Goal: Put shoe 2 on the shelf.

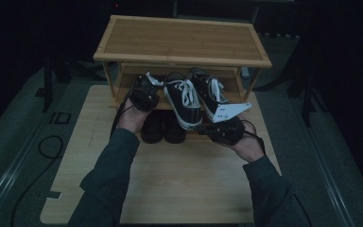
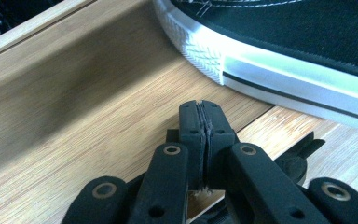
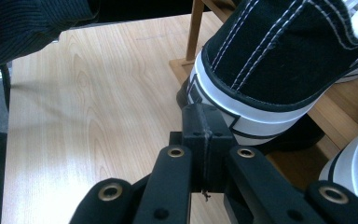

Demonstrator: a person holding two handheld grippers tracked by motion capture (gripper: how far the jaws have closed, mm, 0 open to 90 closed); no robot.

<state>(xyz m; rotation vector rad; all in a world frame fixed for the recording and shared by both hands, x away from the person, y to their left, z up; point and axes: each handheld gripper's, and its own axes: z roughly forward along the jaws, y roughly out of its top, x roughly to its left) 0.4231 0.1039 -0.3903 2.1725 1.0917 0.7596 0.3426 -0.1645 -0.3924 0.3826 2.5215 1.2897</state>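
On the left of the high view I see my left gripper [image 1: 147, 85], held up at the left end of the wooden shoe rack [image 1: 184, 56]. Its jaws are pressed tight together with nothing between them. In the left gripper view the closed tips [image 2: 206, 122] sit over the rack's wooden shelf [image 2: 98, 140], and the white rubber edge of a sneaker [image 2: 270, 70] is just ahead and to the right. The tips are near that shoe but not touching it.

Next come the shoes. A black canvas sneaker with white laces [image 1: 183, 101] sits on the middle shelf with one end sticking out over the front edge. A second sneaker just like it [image 1: 209, 92] is right beside it on the right. Below them, on the low shelf, I can make out a pair of dark shoes [image 1: 163, 128], but they are too dim to see well.

On the right is my right gripper [image 1: 207, 126], low in front of the rack. Its jaws are also squeezed together and hold nothing. In the right gripper view the closed tips [image 3: 204, 123] are right at the white rubber sole of the first sneaker [image 3: 279, 70]. I cannot tell if they touch it. The light wooden table [image 3: 98, 116] spreads out to the left.
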